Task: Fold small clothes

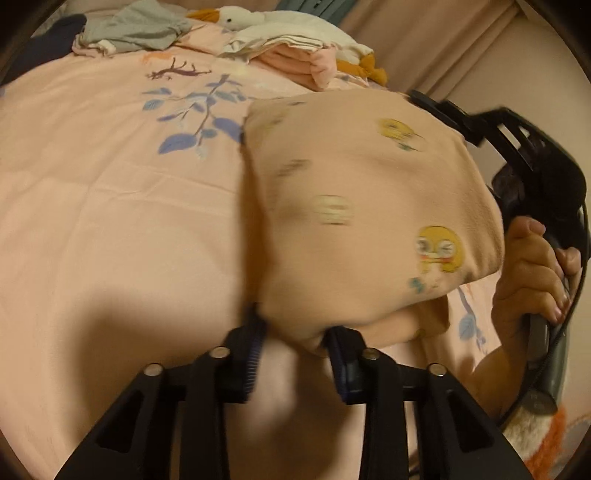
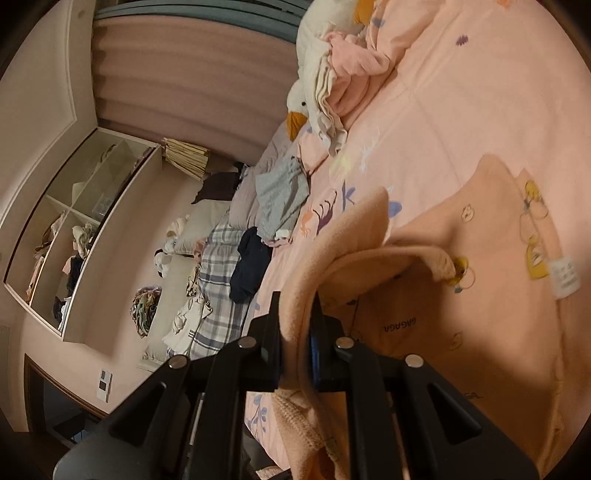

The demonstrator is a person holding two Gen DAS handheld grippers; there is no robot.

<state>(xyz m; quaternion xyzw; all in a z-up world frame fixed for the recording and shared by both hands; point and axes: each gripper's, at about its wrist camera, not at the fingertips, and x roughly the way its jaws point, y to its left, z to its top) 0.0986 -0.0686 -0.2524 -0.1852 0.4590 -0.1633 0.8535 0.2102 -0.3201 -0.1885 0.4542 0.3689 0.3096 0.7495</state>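
a small peach garment (image 1: 369, 221), printed with yellow cartoon faces, hangs lifted above a pink bedsheet (image 1: 110, 229) patterned with blue leaves, held up between two handheld grippers. the left gripper (image 1: 295, 350) sits at the garment's lower edge with a fold of the cloth between its fingers; the picture is blurred there, so it cannot be told whether the pads press on the fabric. the right gripper (image 2: 295, 347) is closed tight on a bunched edge of the same garment (image 2: 461, 277), its jaws nearly together with cloth draped over them. a hand (image 1: 532, 273) grips the right gripper's handle at the far side of the garment. at the head of the bed lie a plush goose (image 1: 258, 22), a pile of pink and white clothes (image 1: 295, 55) and a grey piece of clothing (image 1: 140, 31).
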